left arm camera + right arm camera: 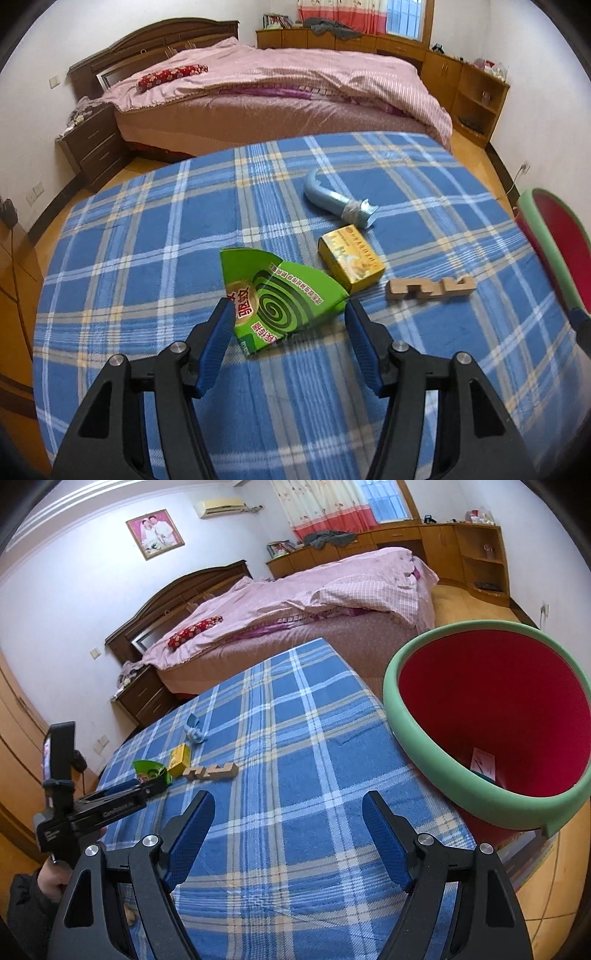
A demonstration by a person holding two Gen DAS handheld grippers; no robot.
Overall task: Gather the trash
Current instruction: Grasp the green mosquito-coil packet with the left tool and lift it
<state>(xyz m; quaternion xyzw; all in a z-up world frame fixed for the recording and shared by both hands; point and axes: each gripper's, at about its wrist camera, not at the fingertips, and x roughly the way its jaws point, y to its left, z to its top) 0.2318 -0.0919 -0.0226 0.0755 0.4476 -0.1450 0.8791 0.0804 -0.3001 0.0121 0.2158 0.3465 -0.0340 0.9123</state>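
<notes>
L claw (290,325) open, straddling green box (280,295), not gripping; R claw (288,834) open, empty, by bin (406,716) for drop-off.

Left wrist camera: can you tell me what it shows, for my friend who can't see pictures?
The left gripper hangs open around the near end of a torn green mosquito-coil box on a blue plaid blanket. Beyond the box lie a yellow box, a wooden block and a blue hook-shaped handle. A red bin with a green rim stands at the right edge.
</notes>
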